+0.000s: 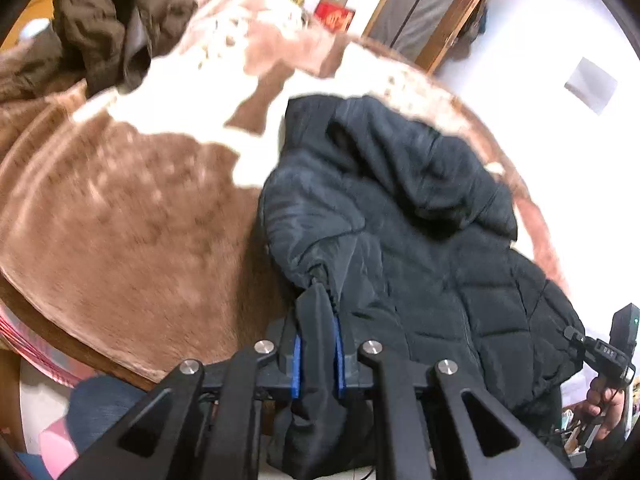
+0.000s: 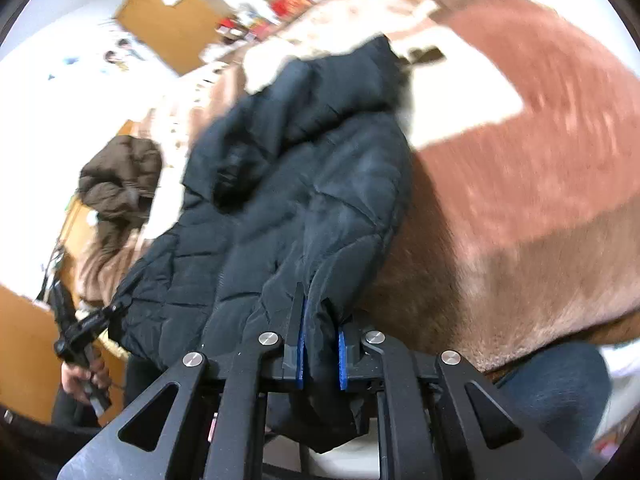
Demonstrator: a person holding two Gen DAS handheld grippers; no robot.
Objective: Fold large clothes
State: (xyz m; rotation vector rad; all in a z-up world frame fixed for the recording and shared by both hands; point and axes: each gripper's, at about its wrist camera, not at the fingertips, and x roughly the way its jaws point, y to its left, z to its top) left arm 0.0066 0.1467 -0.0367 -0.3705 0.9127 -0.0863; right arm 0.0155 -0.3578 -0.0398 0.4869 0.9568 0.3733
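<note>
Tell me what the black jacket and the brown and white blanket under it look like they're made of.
Black jacket: looks like a padded synthetic shell, maybe nylon or polyester; stitched quilting lines, puffy panels and a faint sheen suggest it. Blanket: seems a soft plush or fleece; its matte, fuzzy nap shows, though blur leaves the fibre open.

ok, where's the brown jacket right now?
The brown jacket lies bunched at the far left of the brown-and-white blanket in the left wrist view, apart from the black puffer jacket.
</note>
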